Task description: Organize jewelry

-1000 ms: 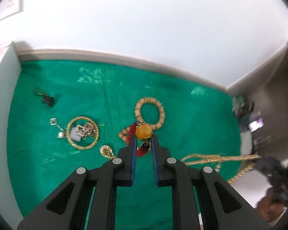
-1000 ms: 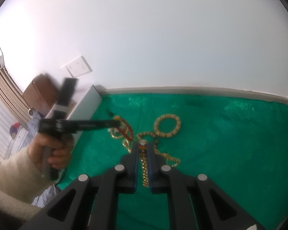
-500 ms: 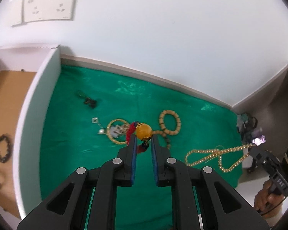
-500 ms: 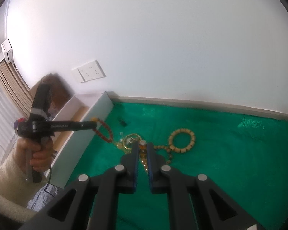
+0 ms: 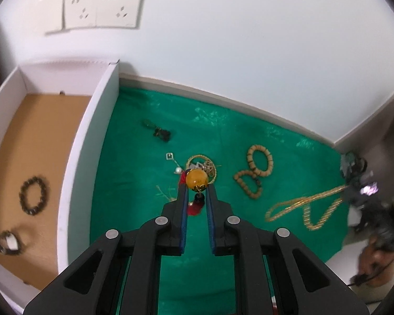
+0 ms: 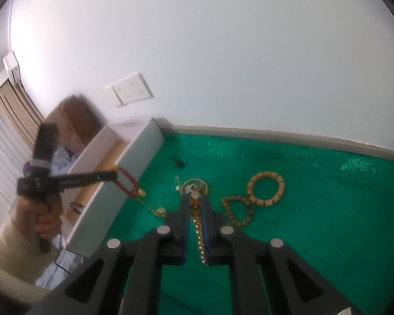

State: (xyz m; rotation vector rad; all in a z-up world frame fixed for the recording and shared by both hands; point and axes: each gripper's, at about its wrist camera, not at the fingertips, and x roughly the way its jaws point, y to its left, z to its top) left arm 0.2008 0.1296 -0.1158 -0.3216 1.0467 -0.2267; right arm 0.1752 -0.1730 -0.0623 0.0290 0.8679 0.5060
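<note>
Two pieces of jewelry were off the cloth at once. The red bead bracelet (image 5: 195, 206) with its big amber bead (image 5: 196, 179) was pinched at the tips of the left hand-held gripper (image 5: 197, 187), the amber bead riding just above the fingertips and the red strand hanging in a loop below them. Its jaws were nearly closed on that piece. It hung over the green cloth (image 5: 134, 183), with the white box (image 5: 92, 131) off to the gripper's left, so I judged it was being carried there; a dark bead bracelet (image 5: 33, 195) and a smaller piece already lay on the box's brown floor.

The right hand-held gripper (image 6: 195, 202) was closed to a narrow gap on the gold chain (image 6: 199, 236), which ran down between its fingers. Seen from the left one, that chain (image 5: 310, 207) stretched taut from the right gripper toward the cloth in long loops, probably lifted to pull it free of the other pieces.

Ahead of both grippers lay a gold ring-shaped pendant (image 5: 202, 162), a small pearl piece (image 5: 178, 170), a dark charm (image 5: 161, 132) and two tan wooden bead bracelets (image 5: 260, 157).

The person's left hand (image 6: 46, 210) gripped the handle upright, sleeve to the wrist, tool held level toward the box. Whether the desk showed under the cloth I couldn't tell.
</note>
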